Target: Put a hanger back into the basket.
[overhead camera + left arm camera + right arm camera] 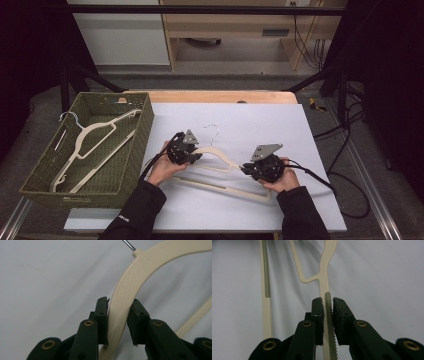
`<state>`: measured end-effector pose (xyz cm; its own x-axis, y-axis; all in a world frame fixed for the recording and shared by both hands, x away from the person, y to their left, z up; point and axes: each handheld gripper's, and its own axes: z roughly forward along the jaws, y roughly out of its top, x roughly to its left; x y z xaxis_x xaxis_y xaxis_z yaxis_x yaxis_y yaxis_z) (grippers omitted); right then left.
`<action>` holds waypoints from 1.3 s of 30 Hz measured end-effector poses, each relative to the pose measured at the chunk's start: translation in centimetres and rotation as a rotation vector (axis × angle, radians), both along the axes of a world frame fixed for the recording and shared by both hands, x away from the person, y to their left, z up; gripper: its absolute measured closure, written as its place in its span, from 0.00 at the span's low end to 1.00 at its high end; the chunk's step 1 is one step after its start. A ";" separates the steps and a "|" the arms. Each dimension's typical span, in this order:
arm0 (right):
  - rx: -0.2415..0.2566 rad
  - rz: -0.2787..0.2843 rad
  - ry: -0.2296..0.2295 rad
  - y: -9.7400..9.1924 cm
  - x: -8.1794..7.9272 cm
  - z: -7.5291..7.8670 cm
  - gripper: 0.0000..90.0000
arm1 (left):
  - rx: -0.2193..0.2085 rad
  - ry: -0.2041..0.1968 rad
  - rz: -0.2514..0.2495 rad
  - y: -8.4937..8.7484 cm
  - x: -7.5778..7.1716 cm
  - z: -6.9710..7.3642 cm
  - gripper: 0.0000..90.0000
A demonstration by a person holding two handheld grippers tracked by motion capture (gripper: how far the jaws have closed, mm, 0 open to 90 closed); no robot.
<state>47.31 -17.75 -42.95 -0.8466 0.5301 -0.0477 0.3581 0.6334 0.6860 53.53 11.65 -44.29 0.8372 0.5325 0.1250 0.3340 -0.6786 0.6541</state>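
So there's a cream hanger [220,170] lying on the white board [310,150], just to the right of the green woven basket [135,150]. Both grippers are on it. The left gripper [192,156] is at the hanger's curved shoulder, the end nearer the basket, and in the left gripper view its jaws sit on either side of the flat cream arm [122,312] with the pads up against it, so it's clamped on. The right gripper [245,169] is at the far end from the basket; in the right gripper view its jaws are squeezed onto the ridged edge strip [328,322] of the same hanger.

The hanger's metal hook [214,131] points away from the person.

Inside the basket there's another cream hanger [92,145], lying slanted across the bottom, its hook [70,117] up near the far left corner.
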 end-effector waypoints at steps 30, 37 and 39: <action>0.204 0.052 0.063 5.5 2.1 0.6 0.83 | -0.050 -0.069 0.001 1.0 -6.4 2.4 0.85; 0.188 0.100 0.067 5.4 1.6 0.9 0.89 | -0.143 -0.029 -0.007 1.7 -6.9 3.0 0.68; 0.195 0.130 0.069 5.2 1.4 1.2 0.90 | -0.175 -0.039 0.003 2.2 -7.2 3.5 0.55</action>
<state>48.70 -12.56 -41.78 -0.9062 0.4096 0.1054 0.3323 0.5355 0.7764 46.31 13.80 -40.83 0.8318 0.5515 0.0630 0.3077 -0.5526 0.7746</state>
